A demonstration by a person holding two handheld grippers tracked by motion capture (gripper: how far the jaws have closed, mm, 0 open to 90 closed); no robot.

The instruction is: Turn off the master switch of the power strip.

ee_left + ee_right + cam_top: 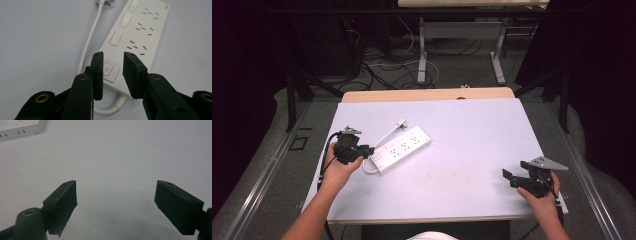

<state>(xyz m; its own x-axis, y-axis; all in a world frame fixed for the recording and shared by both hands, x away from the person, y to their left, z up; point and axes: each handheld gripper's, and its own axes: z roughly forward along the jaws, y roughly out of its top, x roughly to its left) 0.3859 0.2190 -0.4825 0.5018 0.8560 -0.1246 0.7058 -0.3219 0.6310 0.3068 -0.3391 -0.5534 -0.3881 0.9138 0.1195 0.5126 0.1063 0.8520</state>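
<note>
A pale grey table point(472, 150) stands in a dark room, with cables on the floor beyond its far edge. On the table's left half lies a white power strip point(401, 148), set at a slant, its white cord point(384, 137) looping back along its far side to a plug point(400, 123).

Your left gripper point(368, 149) sits at the near end of the strip. Seen in the left gripper view, its two black jaws stand narrow but apart — a gap remains between them — and they hover over the strip's round power button point(107, 69). Whether they touch the strip, the pictures do not show. The three rectangular switches point(116, 38) and rows of sockets run away from that end, and the cord curls under the jaws.

Your right gripper point(508, 176) rests near the table's right front corner, well apart from the strip. Its jaws are spread wide over bare table — nothing lies between them.
</note>
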